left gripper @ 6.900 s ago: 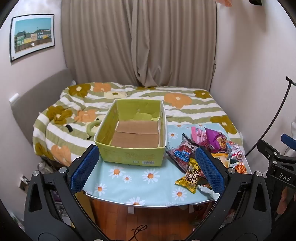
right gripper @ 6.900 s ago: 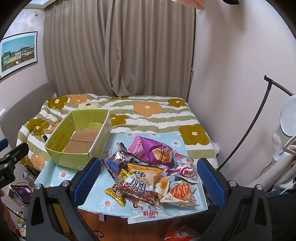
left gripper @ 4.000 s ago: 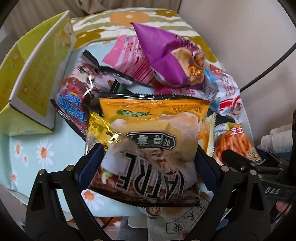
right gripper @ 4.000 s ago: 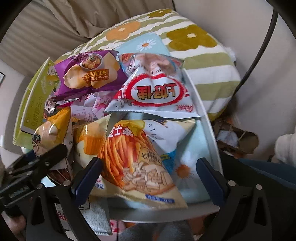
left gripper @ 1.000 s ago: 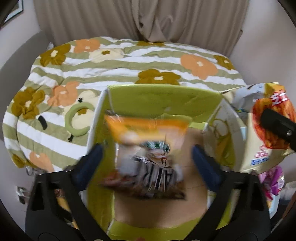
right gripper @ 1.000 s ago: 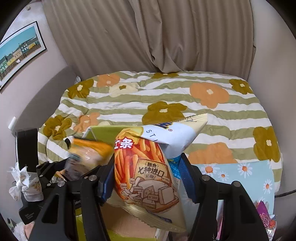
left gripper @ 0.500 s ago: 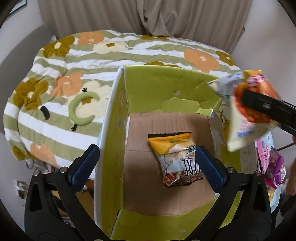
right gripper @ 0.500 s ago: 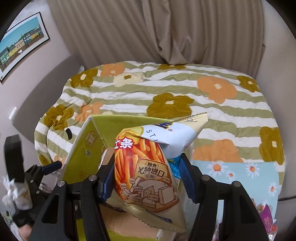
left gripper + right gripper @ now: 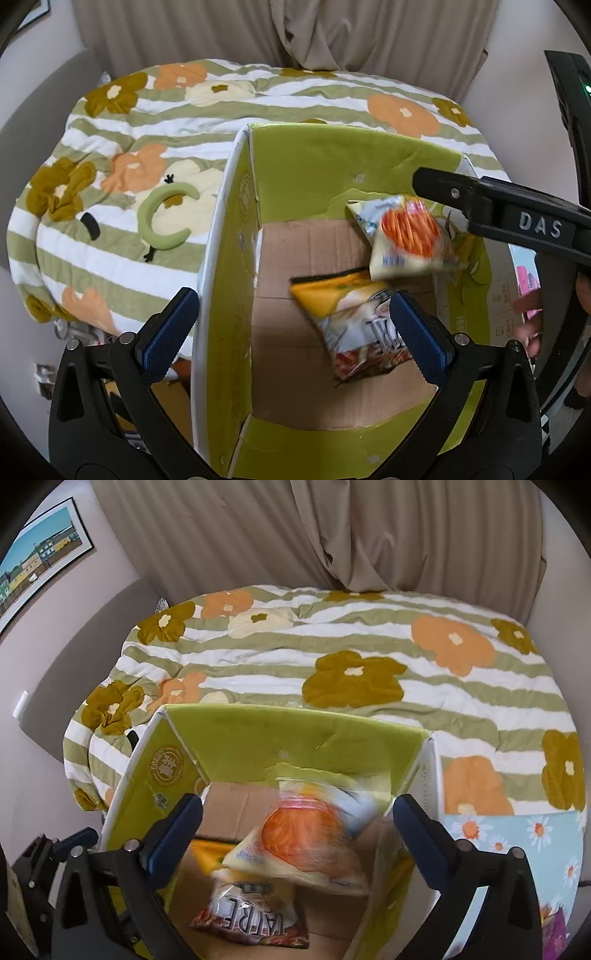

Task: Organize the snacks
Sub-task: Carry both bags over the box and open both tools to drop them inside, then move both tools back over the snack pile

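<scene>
A green cardboard box (image 9: 332, 173) stands open with a yellow chip bag (image 9: 351, 321) lying on its brown floor. A white bag with orange sticks (image 9: 406, 236) is blurred in mid-drop inside the box, just above the chip bag. My right gripper (image 9: 295, 827) hangs over the box with its jaws opening wide; the orange-stick bag (image 9: 306, 842) lies loose between and below them, touching neither pad. My left gripper (image 9: 291, 317) is open and empty above the box's left wall. The chip bag (image 9: 247, 912) shows under the falling bag.
A bed with a flowered, striped quilt (image 9: 351, 657) lies behind the box, with curtains beyond. A daisy-print tablecloth (image 9: 517, 834) lies right of the box, with a pink snack bag (image 9: 530, 284) there. A hand (image 9: 528, 321) shows at the right edge.
My right gripper came down over the box and opened, letting go of the orange-stick bag, which now drops inside. The chip bag lies where it landed; the left gripper barely moved.
</scene>
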